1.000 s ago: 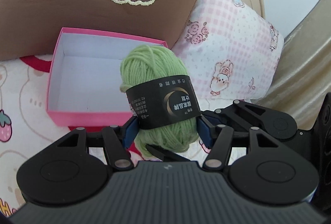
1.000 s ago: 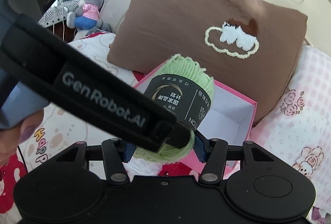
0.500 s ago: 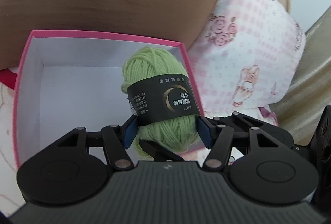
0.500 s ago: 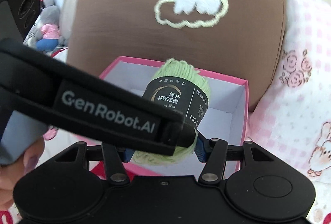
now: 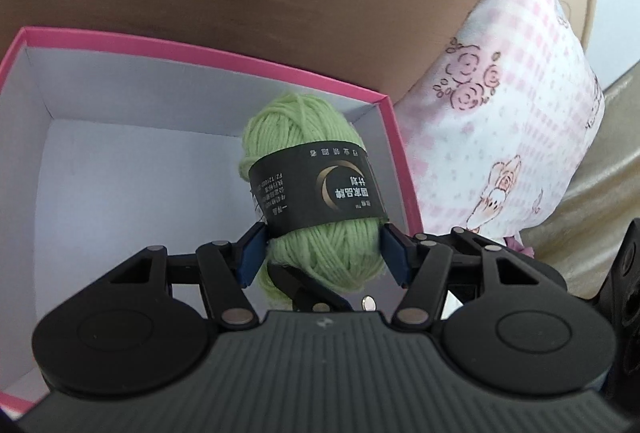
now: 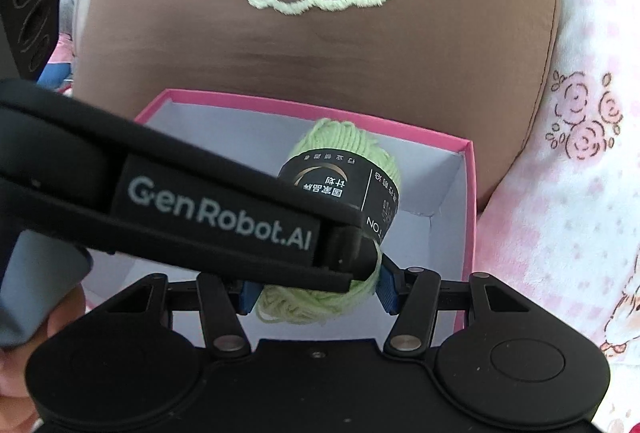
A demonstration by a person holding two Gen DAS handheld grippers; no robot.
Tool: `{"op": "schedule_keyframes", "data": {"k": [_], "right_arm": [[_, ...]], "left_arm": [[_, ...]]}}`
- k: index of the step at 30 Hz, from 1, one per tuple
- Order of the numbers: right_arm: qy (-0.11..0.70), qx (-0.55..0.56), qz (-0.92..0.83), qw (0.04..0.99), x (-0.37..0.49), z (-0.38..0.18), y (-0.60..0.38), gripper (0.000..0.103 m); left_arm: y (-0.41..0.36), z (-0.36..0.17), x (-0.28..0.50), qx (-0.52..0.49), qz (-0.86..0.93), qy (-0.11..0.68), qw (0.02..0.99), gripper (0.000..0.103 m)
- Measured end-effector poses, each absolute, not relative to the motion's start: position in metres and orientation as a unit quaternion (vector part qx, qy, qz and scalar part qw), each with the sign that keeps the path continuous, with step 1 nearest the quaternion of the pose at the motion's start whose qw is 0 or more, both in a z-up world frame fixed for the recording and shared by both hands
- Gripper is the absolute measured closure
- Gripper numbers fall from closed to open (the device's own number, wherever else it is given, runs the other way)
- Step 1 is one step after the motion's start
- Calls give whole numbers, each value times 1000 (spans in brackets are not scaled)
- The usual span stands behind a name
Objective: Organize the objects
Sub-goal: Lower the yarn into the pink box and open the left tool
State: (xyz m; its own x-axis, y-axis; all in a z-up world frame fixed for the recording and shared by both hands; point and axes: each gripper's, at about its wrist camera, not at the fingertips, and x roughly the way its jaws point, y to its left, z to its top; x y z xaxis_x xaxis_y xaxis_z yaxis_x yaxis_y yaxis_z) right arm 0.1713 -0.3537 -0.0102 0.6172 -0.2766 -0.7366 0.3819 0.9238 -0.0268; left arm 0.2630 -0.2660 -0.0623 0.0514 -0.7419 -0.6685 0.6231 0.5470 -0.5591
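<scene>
green yarn ball [image 5: 316,193], black-banded, clamped at once by left gripper [image 5: 320,253] and right gripper [image 6: 316,291]. both sets of fingers partly closed on it, above pink box [image 5: 200,51], near its right wall.

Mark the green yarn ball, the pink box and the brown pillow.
green yarn ball [image 5: 336,253]: left wrist view, strands below the black label.
pink box [image 5: 200,54]: left wrist view, far rim.
brown pillow [image 6: 320,49]: right wrist view, plain fabric under the embroidered cloud.

Pale green yarn ball [image 5: 316,193] with black band; pink box [image 5: 208,53], white inside; brown pillow [image 6: 320,45]; pink-checked pillow [image 5: 520,137], right.
</scene>
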Motion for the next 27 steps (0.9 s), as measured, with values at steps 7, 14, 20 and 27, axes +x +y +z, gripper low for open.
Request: {"op": "schedule_keyframes", "data": {"k": [7, 14, 20, 27], "right_arm": [[412, 53, -190, 890, 188, -16, -361, 43], [427, 50, -214, 877, 206, -25, -368, 44], [449, 47, -223, 864, 215, -39, -369, 43], [456, 68, -190, 867, 207, -45, -378, 41]], "left_arm": [[-271, -74, 280, -85, -465, 521, 710, 44], [-276, -86, 294, -96, -458, 535, 703, 46], [-279, -99, 297, -93, -448, 551, 698, 50], [-280, -110, 297, -84, -446, 557, 695, 51]]}}
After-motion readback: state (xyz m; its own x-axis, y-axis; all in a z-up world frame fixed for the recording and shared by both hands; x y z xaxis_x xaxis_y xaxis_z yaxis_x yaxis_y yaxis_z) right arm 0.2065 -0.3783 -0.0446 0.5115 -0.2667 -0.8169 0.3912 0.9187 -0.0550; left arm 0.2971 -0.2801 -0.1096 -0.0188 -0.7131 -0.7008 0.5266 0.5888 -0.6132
